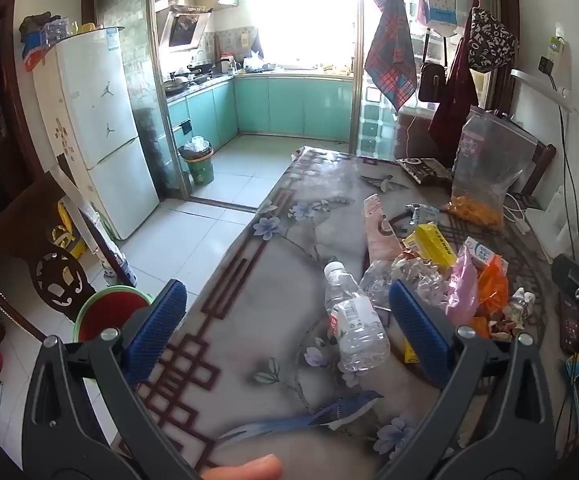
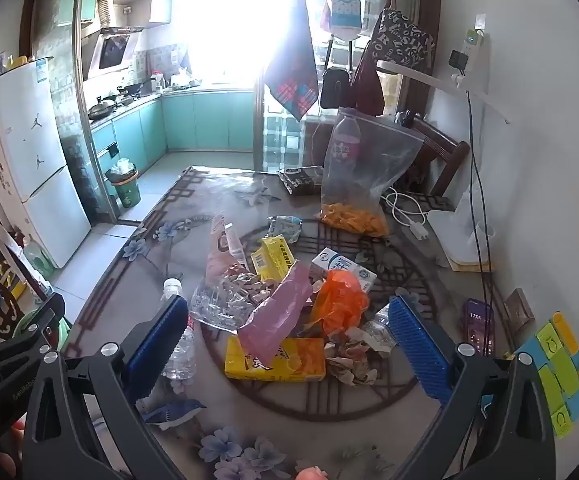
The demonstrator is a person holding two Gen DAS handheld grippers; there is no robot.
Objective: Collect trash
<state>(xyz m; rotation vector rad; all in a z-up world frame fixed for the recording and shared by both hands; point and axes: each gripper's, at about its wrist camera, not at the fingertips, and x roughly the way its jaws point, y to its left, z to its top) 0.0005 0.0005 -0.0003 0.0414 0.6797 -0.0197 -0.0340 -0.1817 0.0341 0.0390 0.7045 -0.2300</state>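
Both wrist cameras overlook the table [image 1: 249,264] trash pile [image 2: 285,304]

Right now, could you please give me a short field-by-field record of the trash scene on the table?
surface: floral-patterned table
nearest the left claw: clear plastic water bottle, lying on its side
trash pile: pink plastic bag, orange plastic bag, flat yellow carton, crumpled paper
right claw: open, above the pile, holding nothing
left claw: open, holding nothing
bin: green trash bin on the kitchen floor
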